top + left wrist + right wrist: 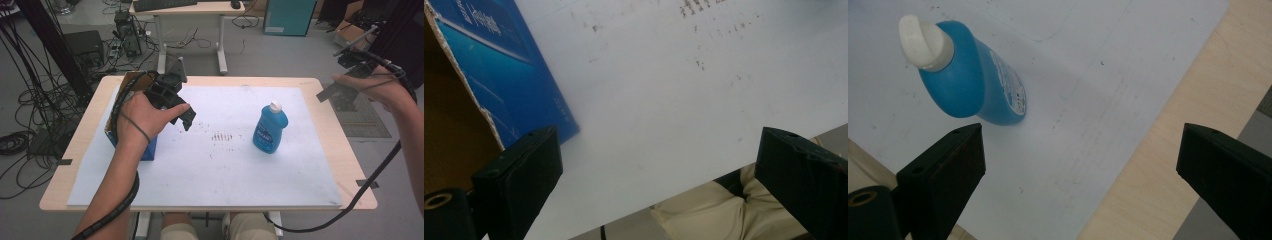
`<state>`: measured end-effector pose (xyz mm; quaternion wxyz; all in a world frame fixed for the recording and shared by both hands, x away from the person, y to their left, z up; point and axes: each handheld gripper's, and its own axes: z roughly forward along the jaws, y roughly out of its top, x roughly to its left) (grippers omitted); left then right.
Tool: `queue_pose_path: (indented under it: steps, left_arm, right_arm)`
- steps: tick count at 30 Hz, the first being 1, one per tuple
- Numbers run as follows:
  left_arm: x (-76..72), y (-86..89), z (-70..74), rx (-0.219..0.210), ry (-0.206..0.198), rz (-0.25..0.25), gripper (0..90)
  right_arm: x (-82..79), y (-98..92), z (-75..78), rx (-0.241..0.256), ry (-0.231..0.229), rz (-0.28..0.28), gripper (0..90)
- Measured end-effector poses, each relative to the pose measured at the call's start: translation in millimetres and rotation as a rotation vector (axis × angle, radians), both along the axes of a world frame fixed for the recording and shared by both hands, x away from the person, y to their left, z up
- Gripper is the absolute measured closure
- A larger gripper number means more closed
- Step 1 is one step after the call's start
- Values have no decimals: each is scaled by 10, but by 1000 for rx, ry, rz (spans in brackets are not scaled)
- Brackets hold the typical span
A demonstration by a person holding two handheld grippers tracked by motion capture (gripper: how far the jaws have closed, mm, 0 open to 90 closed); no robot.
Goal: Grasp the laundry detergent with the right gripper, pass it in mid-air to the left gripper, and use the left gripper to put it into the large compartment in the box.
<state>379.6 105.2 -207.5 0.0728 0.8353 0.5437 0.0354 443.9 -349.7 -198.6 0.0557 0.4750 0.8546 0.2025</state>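
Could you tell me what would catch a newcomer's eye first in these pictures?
Most likely the blue bottle with its white cap, standing upright and alone on the white sheet, right of the table's middle. Next comes the blue cardboard box at the sheet's left edge, with the left gripper held open just beside it. The right gripper hangs open off the table's right edge, well away from the bottle.

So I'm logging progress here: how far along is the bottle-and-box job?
Nothing looks done: the bottle stands alone on the mat, apart from the box. In hand: left tongs open beside the box, right tongs open, off the bottle. Left: any grasp.
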Motion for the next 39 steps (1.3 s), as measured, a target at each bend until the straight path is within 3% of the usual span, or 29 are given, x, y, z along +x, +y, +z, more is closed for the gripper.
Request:
queue_pose_path:
  steps: [5,11,33,39]
  left_arm:
    - [5,3,-23,-1,2,-9,56]
    - [6,-4,-36,3,-1,-22,56]
    - [25,-7,-77,-1,0,-36,56]
    - [15,-7,-76,1,-3,-27,56]
  right_arm:
    - [-106,-32,-94,18,-52,56,46]
    - [-206,-43,-236,39,-82,107,41]
    - [-565,-31,-673,91,-232,205,32]
    - [-604,16,-865,139,-266,241,33]
